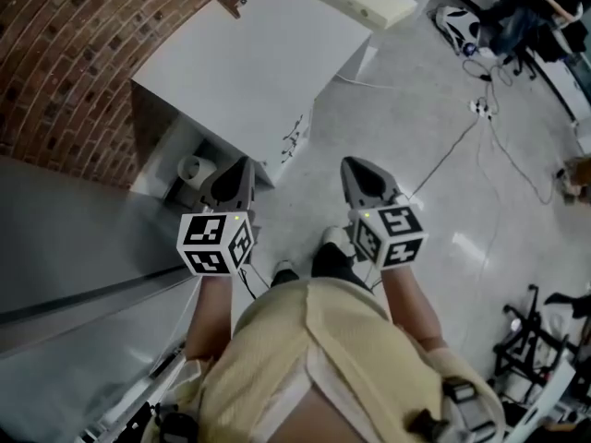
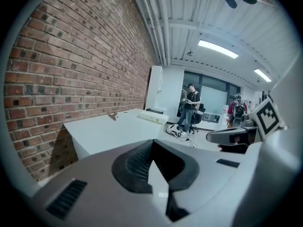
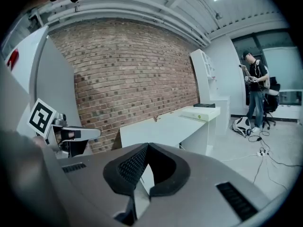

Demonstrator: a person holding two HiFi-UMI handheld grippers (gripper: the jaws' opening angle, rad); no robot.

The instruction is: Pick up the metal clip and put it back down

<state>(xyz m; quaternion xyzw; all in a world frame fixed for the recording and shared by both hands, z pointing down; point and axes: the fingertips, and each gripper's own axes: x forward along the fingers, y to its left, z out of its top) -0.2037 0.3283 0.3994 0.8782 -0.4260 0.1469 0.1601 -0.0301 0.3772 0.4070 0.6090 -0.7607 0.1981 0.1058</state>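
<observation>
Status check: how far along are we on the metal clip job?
Done: nothing that shows. The metal clip lies on the white table, at its far end by the brick wall. In hand: nothing. The left hand-held gripper and right hand-held gripper are both shut, empty, and short of the table. Left, as it looks: approach, open, grasp the clip, lift it and set it back down.
</observation>
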